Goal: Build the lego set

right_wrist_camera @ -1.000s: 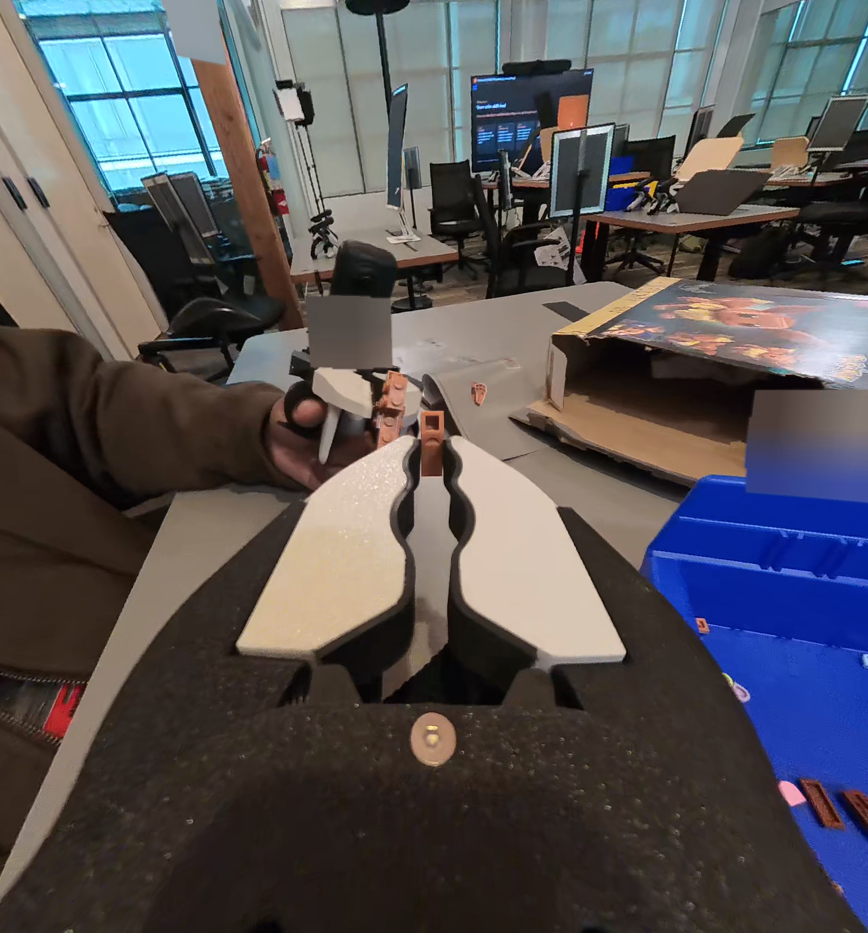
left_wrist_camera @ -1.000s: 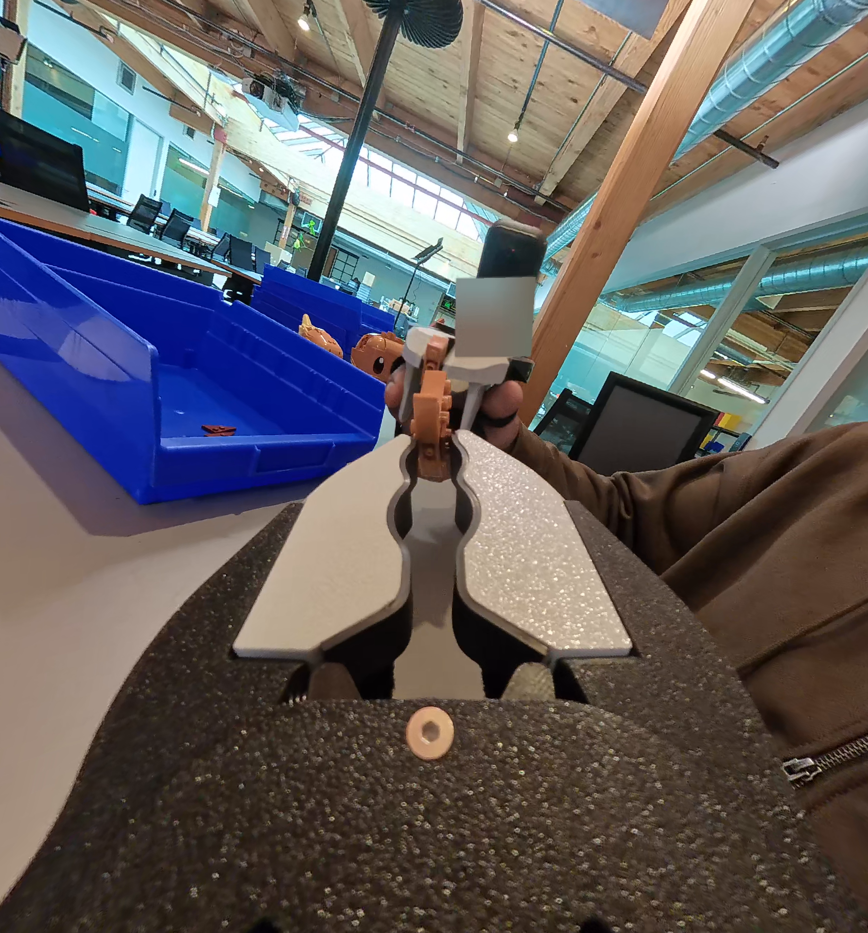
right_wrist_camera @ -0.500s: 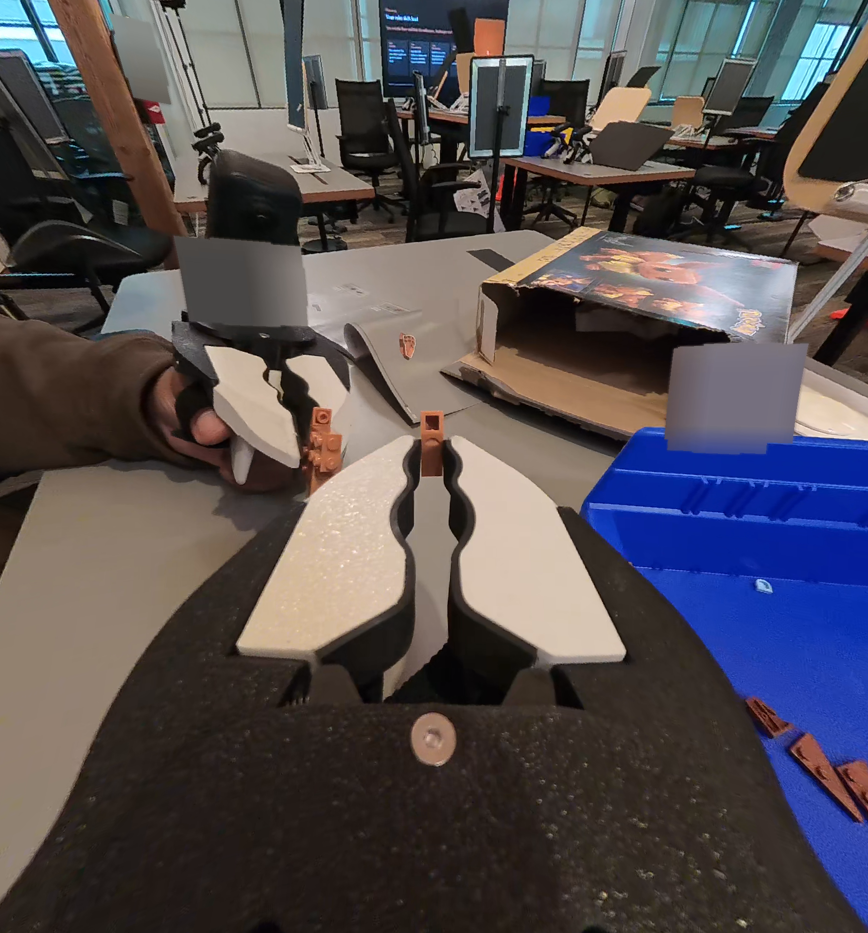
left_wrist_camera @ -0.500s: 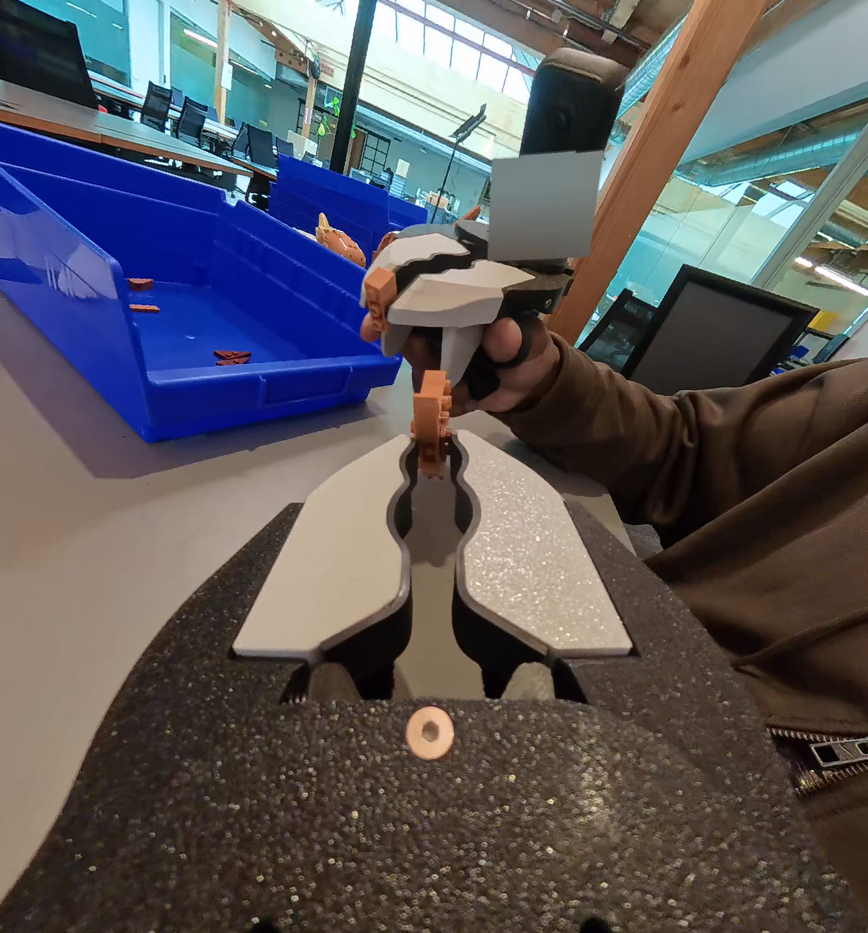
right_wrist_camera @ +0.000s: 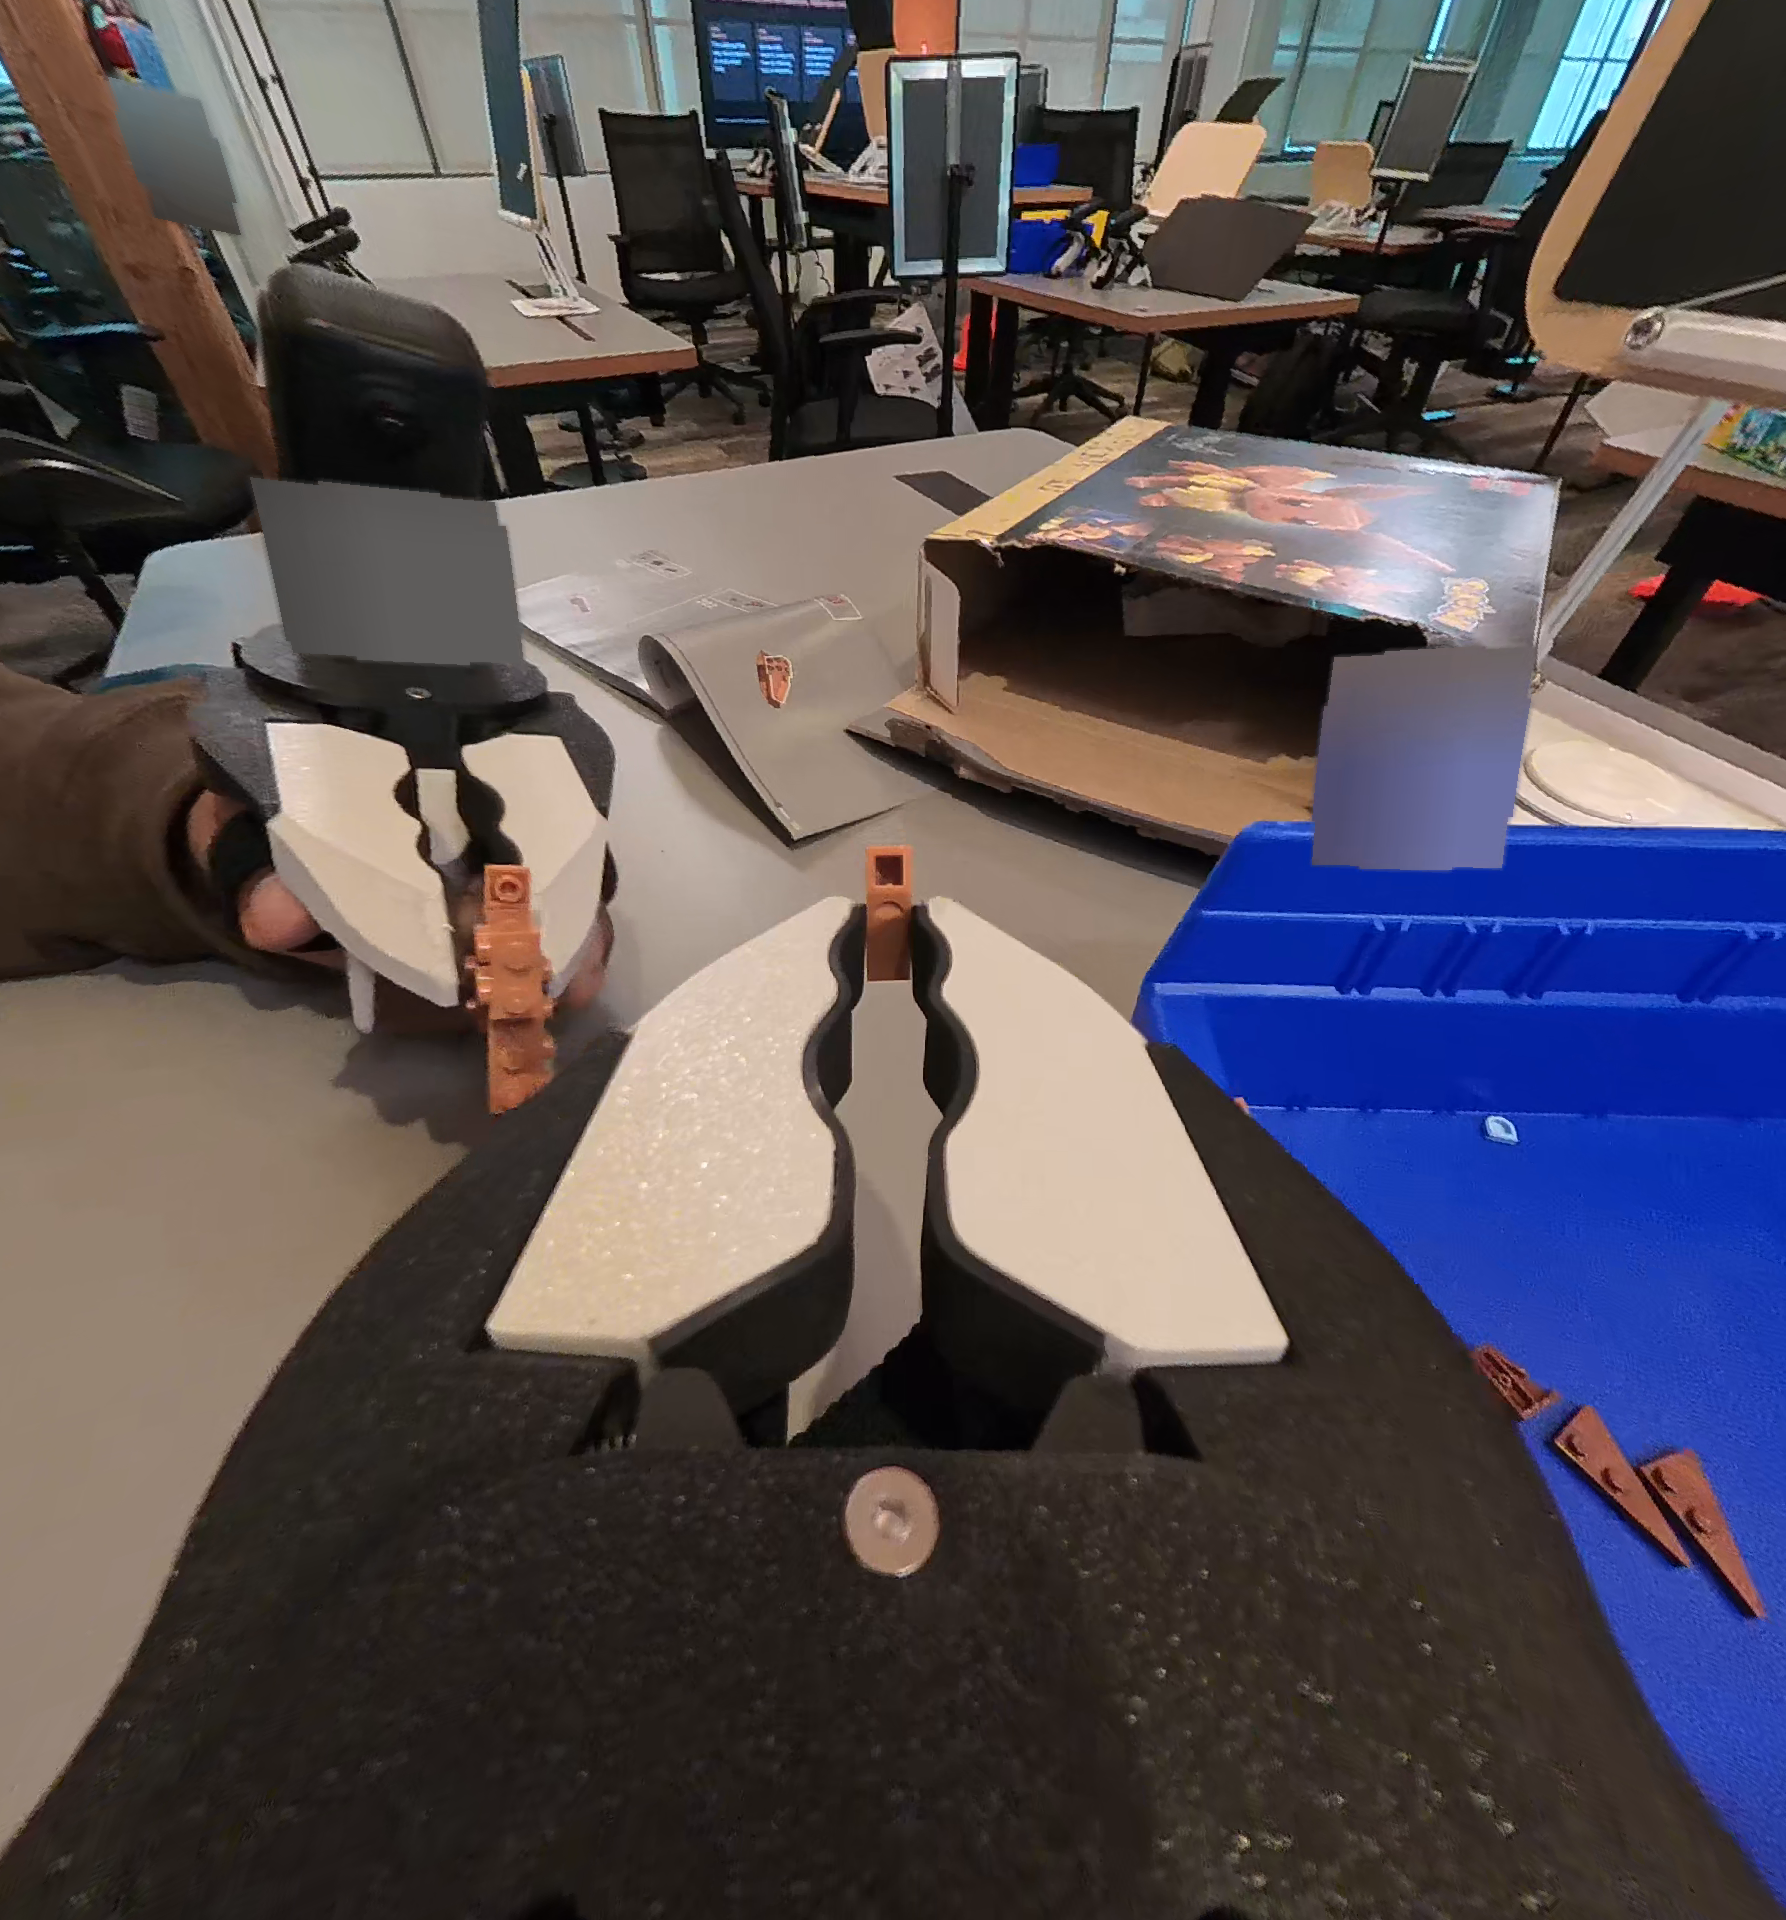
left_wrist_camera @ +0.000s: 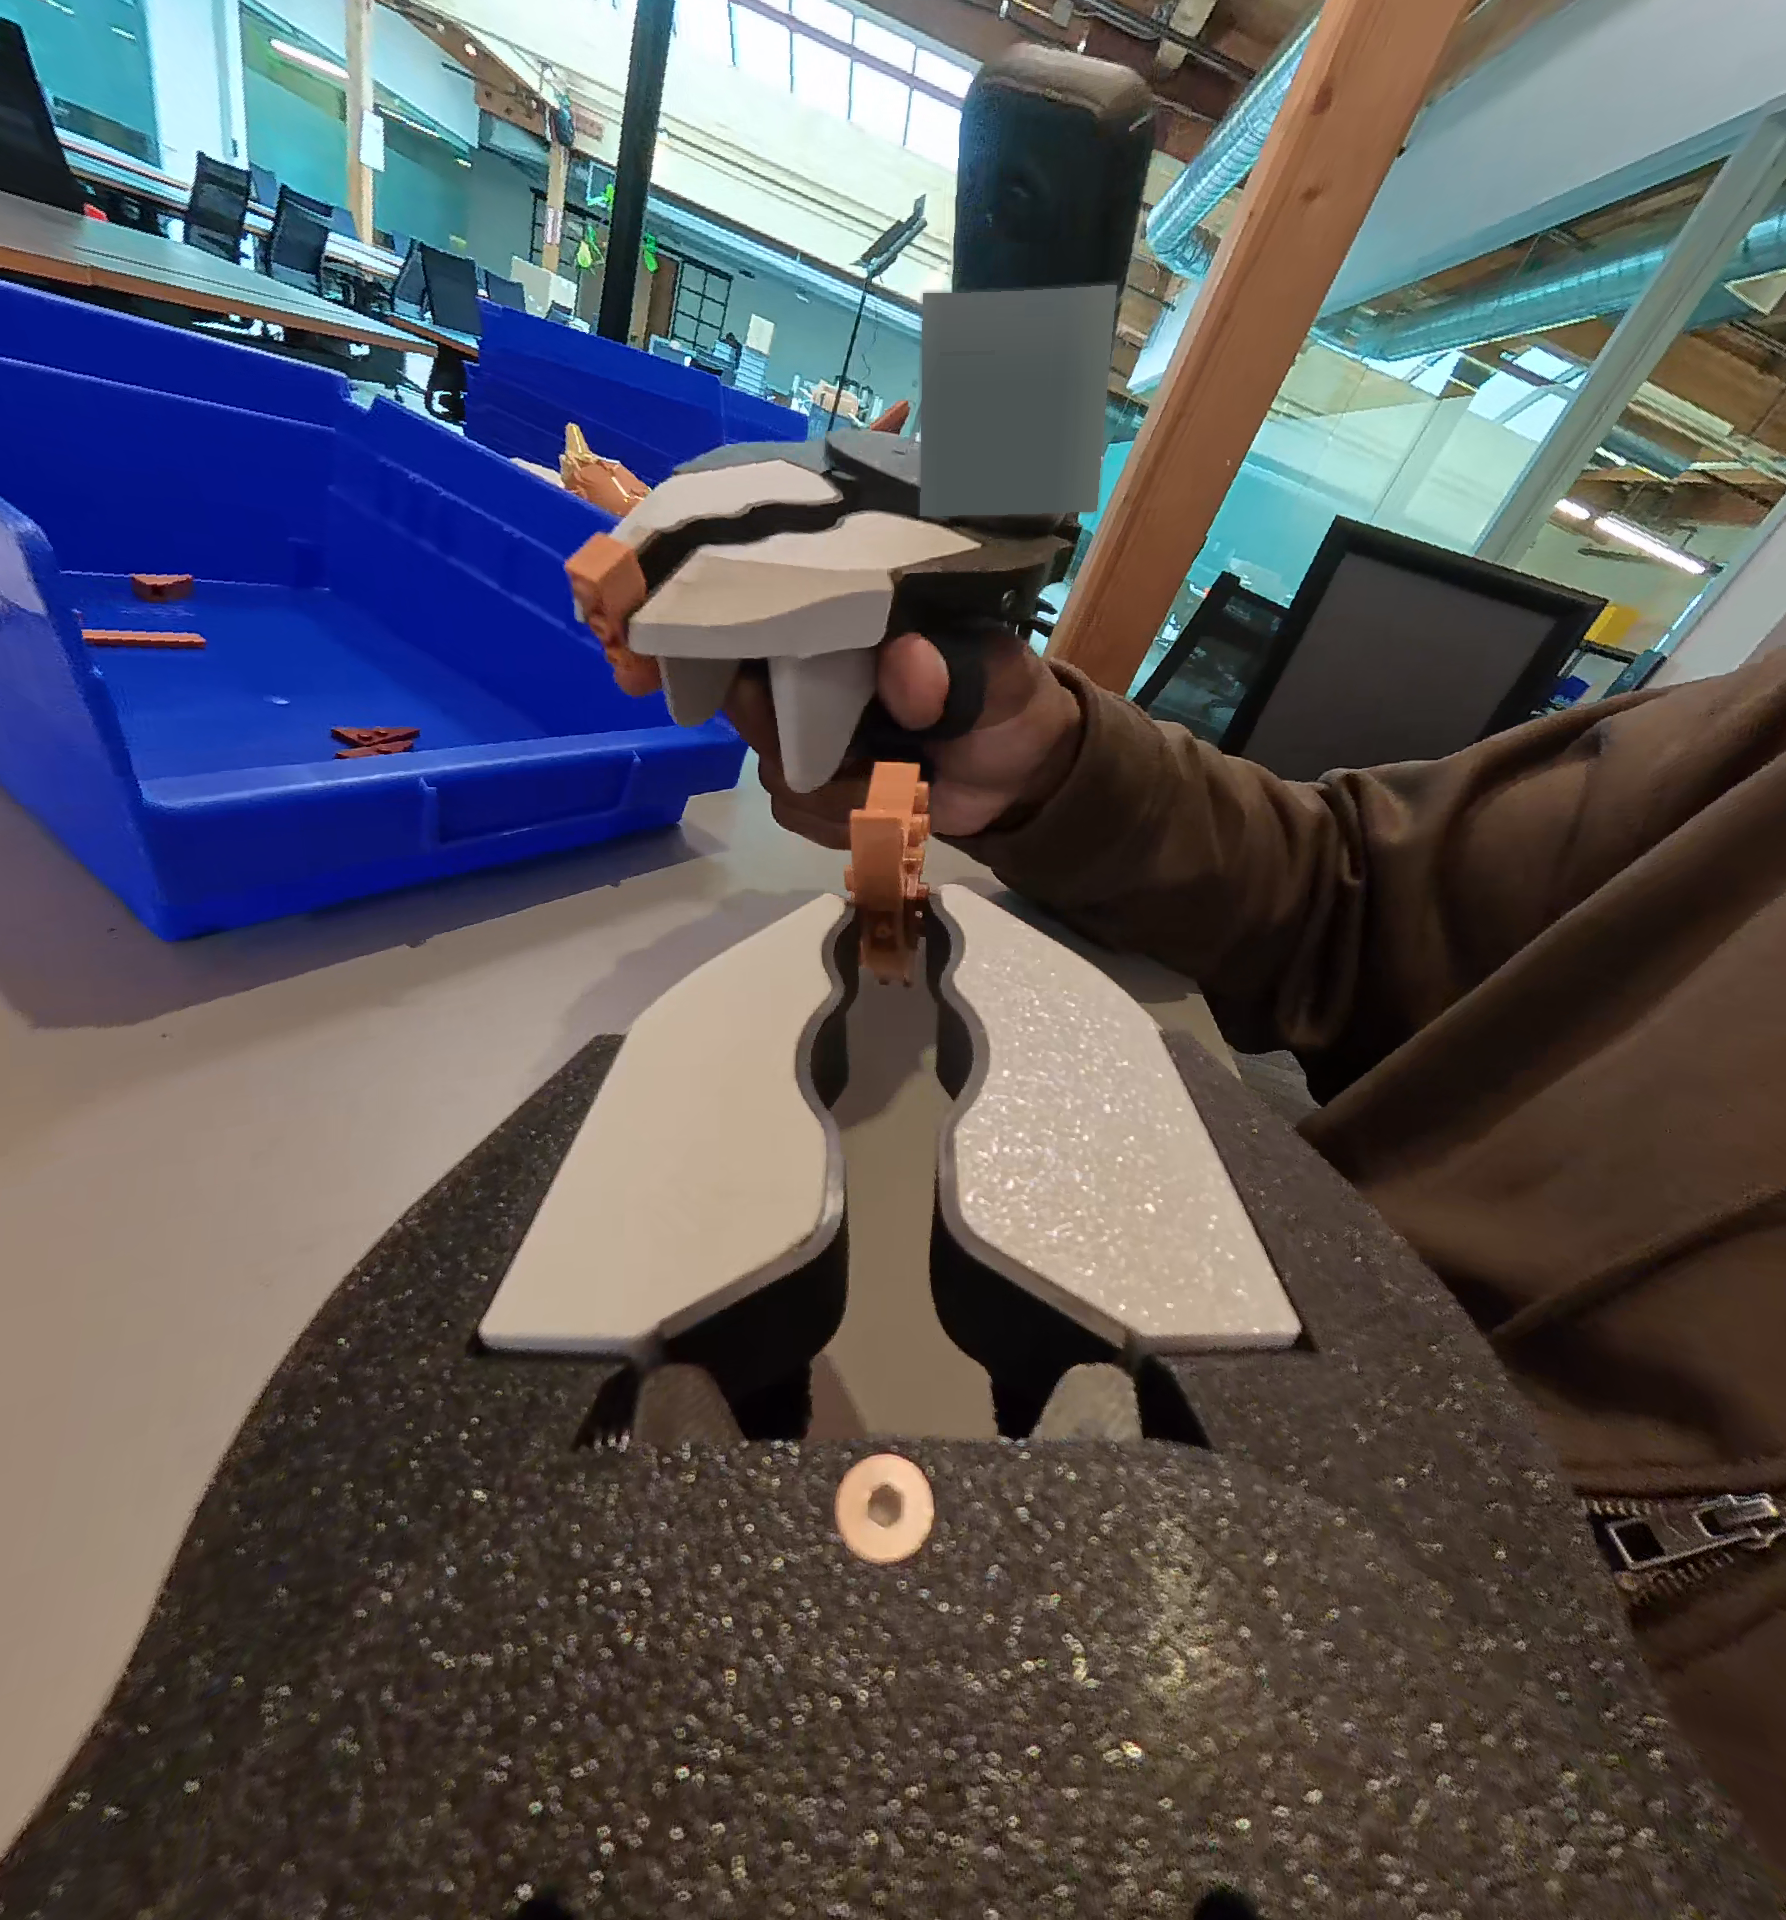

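Observation:
My left gripper [left_wrist_camera: 889,920] is shut on an orange-brown assembly of small toy bricks [left_wrist_camera: 887,862], which stands up out of its fingertips above the grey table [left_wrist_camera: 193,1122]. The same assembly shows in the right wrist view [right_wrist_camera: 511,977], between the left gripper's fingertips [right_wrist_camera: 499,966]. My right gripper [right_wrist_camera: 887,914] is shut on a small orange-brown brick [right_wrist_camera: 887,909] with a square hole at its top. In the left wrist view the right gripper [left_wrist_camera: 624,613] is turned sideways, its brick [left_wrist_camera: 608,592] pointing left towards the blue bin [left_wrist_camera: 556,774]. A hand holds each gripper.
The blue bin, holding dark red wedge plates [right_wrist_camera: 1637,1496], is at the right in the right wrist view [right_wrist_camera: 1491,997]. An open cardboard box [right_wrist_camera: 1232,623] and an open grey booklet [right_wrist_camera: 764,717] lie farther back. Desks, chairs and monitors stand beyond. One gripper's finger ends stand about 8 cm off the other's.
The two grippers have drawn apart: a second ago their bricks were close together, now the right gripper stands off towards the bin and is turned sideways. Both grasps are unchanged.

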Demonstrator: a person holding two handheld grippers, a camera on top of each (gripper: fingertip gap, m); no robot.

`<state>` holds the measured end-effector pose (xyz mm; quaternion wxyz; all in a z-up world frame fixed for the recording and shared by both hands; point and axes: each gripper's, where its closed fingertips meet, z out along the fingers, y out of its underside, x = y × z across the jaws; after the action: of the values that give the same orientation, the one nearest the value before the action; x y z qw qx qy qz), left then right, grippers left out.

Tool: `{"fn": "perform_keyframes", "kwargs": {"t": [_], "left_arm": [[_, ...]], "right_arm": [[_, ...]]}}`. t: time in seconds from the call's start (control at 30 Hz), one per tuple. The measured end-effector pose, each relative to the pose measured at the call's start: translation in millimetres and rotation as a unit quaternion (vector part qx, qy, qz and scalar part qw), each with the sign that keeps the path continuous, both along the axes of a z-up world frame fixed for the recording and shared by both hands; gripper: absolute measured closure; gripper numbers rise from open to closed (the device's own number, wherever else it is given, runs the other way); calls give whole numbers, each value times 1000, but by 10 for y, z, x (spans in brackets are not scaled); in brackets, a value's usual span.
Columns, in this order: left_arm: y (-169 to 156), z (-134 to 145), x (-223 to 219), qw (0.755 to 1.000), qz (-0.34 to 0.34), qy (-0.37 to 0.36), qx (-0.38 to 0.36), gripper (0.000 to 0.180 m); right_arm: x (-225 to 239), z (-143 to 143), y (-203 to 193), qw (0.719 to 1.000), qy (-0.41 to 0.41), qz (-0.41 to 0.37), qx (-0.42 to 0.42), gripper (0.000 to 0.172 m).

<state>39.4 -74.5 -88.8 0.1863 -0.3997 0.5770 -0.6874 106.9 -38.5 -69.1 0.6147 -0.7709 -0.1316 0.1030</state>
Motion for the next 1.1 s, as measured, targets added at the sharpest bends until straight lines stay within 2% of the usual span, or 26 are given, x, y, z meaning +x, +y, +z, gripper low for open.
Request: {"fn": "perform_keyframes", "kwargs": {"t": [0.27,0.5,0.7,0.87,1.1], "left_arm": [[102,76,23,999,21,-19,-37,169],[287,181,25,994,55,-48,-76,169],[452,205,-20,991,75,-45,-99,169],[599,227,-26,987,89,-43,-127,169],[639,223,-8,987,104,-52,-107,169]], "right_arm": [[-51,-131,12,1000,-2,8,-18,164],[-25,-165,74,1000,22,-4,12,164],[-36,-205,145,998,44,-12,30,164],[-117,-217,227,999,28,2,31,164],[-228,-239,212,999,30,26,27,164]]}}
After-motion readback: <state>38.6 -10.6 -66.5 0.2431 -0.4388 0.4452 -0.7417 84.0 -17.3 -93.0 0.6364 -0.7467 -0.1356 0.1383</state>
